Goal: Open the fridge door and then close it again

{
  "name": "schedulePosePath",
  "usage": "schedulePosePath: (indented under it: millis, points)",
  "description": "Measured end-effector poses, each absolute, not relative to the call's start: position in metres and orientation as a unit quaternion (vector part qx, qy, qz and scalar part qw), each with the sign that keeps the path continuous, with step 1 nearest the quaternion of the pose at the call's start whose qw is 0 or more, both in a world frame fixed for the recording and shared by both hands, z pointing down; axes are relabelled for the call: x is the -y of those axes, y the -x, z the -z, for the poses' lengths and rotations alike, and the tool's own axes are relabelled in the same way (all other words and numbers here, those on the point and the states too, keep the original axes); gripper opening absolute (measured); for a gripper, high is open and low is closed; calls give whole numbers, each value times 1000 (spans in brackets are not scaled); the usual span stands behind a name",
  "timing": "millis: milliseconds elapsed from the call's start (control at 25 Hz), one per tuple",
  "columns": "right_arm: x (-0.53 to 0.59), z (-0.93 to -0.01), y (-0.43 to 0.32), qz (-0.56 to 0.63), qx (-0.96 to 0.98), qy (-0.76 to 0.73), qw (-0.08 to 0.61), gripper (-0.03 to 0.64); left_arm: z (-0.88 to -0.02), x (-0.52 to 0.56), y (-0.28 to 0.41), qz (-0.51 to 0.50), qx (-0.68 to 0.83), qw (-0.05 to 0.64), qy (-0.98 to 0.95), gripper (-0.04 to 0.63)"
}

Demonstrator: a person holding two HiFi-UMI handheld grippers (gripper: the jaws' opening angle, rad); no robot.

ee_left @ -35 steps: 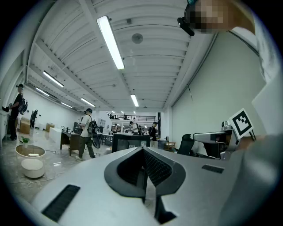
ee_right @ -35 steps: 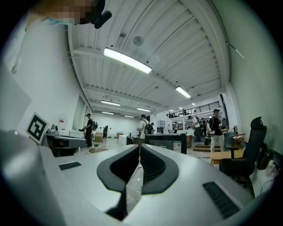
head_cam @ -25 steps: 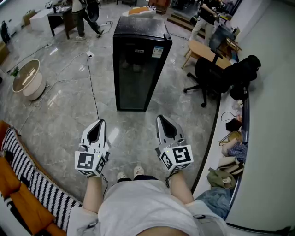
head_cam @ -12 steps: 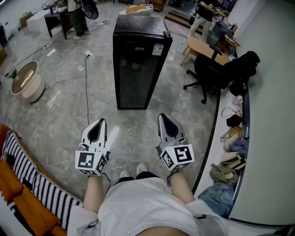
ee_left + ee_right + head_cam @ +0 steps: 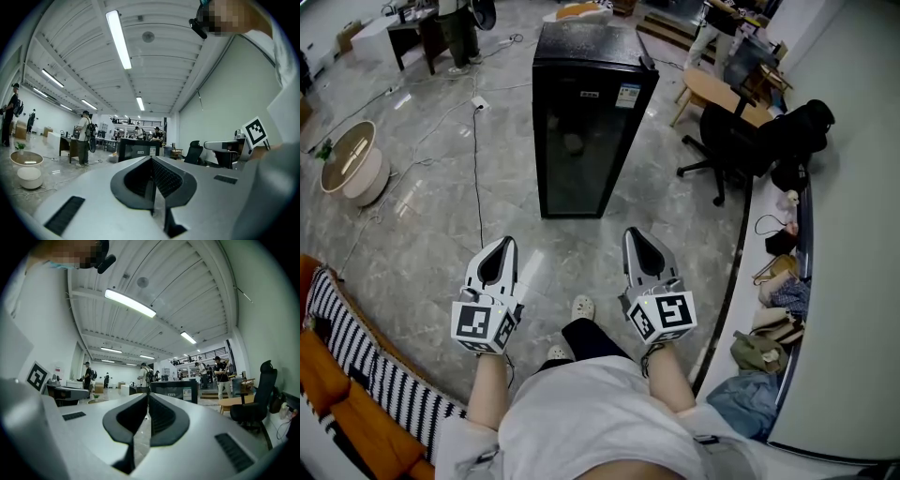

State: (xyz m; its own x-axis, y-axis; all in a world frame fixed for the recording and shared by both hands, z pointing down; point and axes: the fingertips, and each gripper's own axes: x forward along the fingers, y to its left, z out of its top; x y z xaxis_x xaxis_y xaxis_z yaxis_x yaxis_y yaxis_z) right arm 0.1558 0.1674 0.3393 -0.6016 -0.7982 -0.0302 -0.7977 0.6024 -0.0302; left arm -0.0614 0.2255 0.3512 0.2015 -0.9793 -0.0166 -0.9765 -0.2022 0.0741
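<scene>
The person is standing on the glossy grey marble floor (image 5: 422,234) and is holding both tools out level in front of the body, side by side and apart from each other. The left claw (image 5: 501,244) is holding its 2 black-padded jaws pressed together with nothing between them. The right claw (image 5: 636,234) is doing the same, its 2 jaws meeting at the tips and pinching nothing. The tall black fridge with a dark glass door (image 5: 586,141) is standing upright on the floor ahead of both claws, well apart from them. Its door is sitting shut against the cabinet, with a small white label (image 5: 627,97) near the door's upper right corner. A thin black cable (image 5: 478,159) is trailing across the floor to the left of the fridge. A black swivel office chair (image 5: 727,150) is standing to the fridge's right, just beside a pale wooden table (image 5: 708,94). A low round white stand (image 5: 356,169) is sitting far to the left. A black-and-white striped cloth (image 5: 356,356) is lying at the lower left edge. The person's pale shoe (image 5: 581,307) is showing on the floor between the 2 claws.
</scene>
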Motion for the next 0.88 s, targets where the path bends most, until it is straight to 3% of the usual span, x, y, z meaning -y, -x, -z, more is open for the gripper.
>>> schedulePosePath:
  millis: [880]
  points:
    - [41, -340, -129, 8, -917, 398, 18, 25, -347, -35, 75, 43, 665, 19, -745, 15]
